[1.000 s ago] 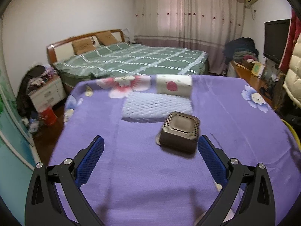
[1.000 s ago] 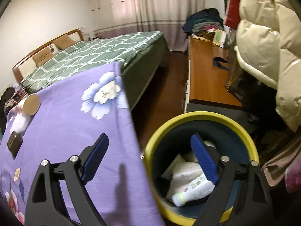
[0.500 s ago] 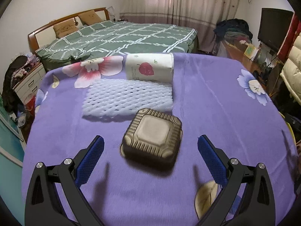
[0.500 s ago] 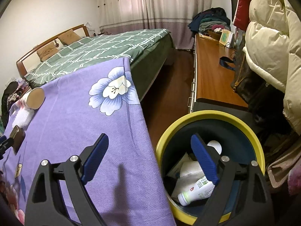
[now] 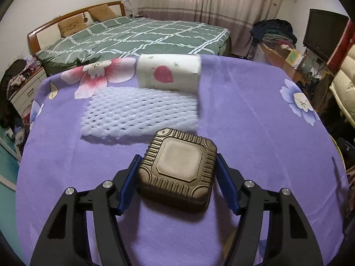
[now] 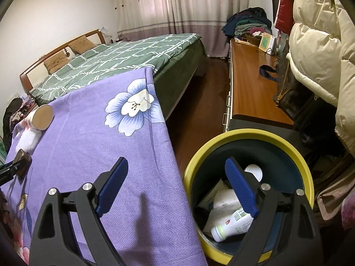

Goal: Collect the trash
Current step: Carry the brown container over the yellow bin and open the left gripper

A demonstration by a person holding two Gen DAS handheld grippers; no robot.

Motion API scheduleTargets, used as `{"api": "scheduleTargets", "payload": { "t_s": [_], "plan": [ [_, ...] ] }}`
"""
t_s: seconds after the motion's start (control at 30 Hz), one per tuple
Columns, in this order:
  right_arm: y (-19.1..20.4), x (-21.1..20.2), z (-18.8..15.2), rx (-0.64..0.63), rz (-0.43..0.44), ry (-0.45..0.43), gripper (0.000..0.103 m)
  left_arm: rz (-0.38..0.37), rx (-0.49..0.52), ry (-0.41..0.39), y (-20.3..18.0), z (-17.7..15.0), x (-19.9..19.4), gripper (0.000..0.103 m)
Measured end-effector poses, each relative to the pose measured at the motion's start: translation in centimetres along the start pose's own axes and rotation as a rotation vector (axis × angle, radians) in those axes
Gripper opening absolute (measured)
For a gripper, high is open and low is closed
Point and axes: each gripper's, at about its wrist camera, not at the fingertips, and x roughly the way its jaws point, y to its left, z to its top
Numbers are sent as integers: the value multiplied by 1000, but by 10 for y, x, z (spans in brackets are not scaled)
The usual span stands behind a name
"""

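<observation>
Now left gripper (image 5: 177, 177) is closing around brown tray (image 5: 177, 169); right gripper (image 6: 176, 184) gapes empty.

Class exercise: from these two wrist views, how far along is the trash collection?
Done: a bottle and paper lie in the yellow-rimmed bin. In hand: the left tongs are closing around the brown square tray. Left: foam netting and the tissue pack on the purple cloth. The right tongs are open, empty.
</observation>
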Motion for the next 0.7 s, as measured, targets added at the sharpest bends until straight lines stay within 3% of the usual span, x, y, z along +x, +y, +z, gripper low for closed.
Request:
{"api": "scheduleTargets", "payload": {
  "t_s": [0.37, 0.7],
  "plan": [
    [-29, -29, -4, 20, -47, -57, 85, -119, 130, -76, -78, 17, -40, 65],
    [-76, -85, -27, 10, -78, -84, 85, -295, 298, -34, -214, 25, -29, 65]
  ]
}}
